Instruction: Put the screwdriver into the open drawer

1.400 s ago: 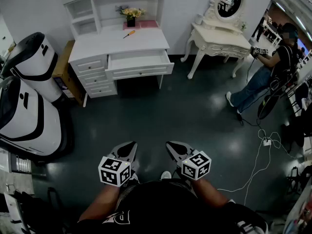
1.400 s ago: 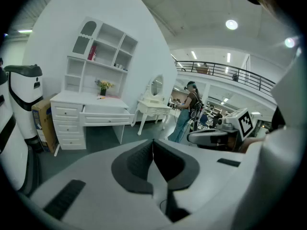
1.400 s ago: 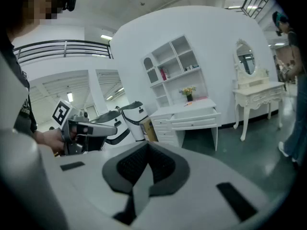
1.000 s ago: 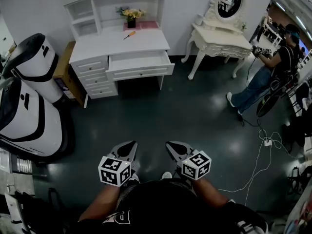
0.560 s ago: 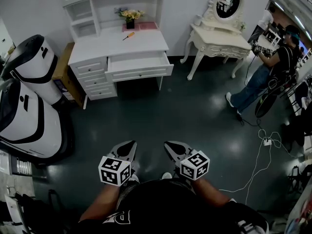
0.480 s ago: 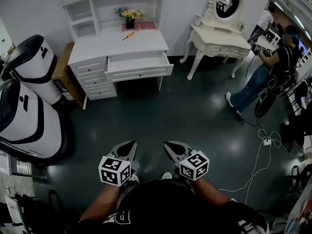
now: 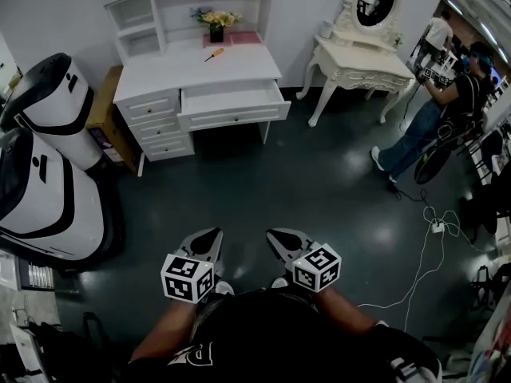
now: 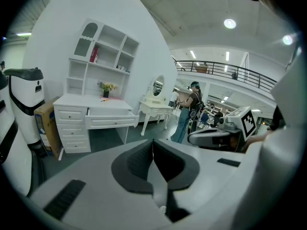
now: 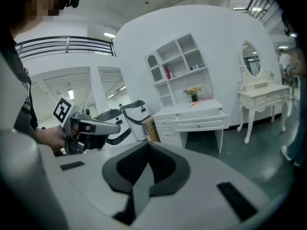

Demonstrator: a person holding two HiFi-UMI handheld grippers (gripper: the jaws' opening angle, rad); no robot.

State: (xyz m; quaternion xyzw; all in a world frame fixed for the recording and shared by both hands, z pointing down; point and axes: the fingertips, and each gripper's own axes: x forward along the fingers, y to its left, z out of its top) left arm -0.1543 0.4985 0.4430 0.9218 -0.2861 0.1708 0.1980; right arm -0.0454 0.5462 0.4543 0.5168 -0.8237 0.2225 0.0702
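An orange-handled screwdriver (image 7: 213, 54) lies on the top of the white desk (image 7: 160, 74), far across the dark floor. Below it the desk's wide drawer (image 7: 231, 100) stands pulled open. Both grippers hang low in front of my body, far from the desk. My left gripper (image 7: 212, 238) is shut and holds nothing; in its own view the left gripper (image 8: 153, 142) points at the desk (image 8: 72, 101) and drawer (image 8: 109, 118). My right gripper (image 7: 275, 238) is shut and empty too. The right gripper (image 9: 147, 145) also faces the drawer (image 9: 201, 120) and the screwdriver (image 9: 194, 104).
White-and-black machines (image 7: 44, 158) stand at the left beside a cardboard box (image 7: 102, 110). A white dressing table with an oval mirror (image 7: 355, 58) is right of the desk. A person (image 7: 435, 106) stands at far right, and a cable (image 7: 423, 250) trails over the floor. A flower vase (image 7: 216, 24) sits behind the screwdriver.
The head view has drifted slightly, so the desk sits a little further right. Both grippers have edged forward together, still shut and empty. The person at the right has shifted.
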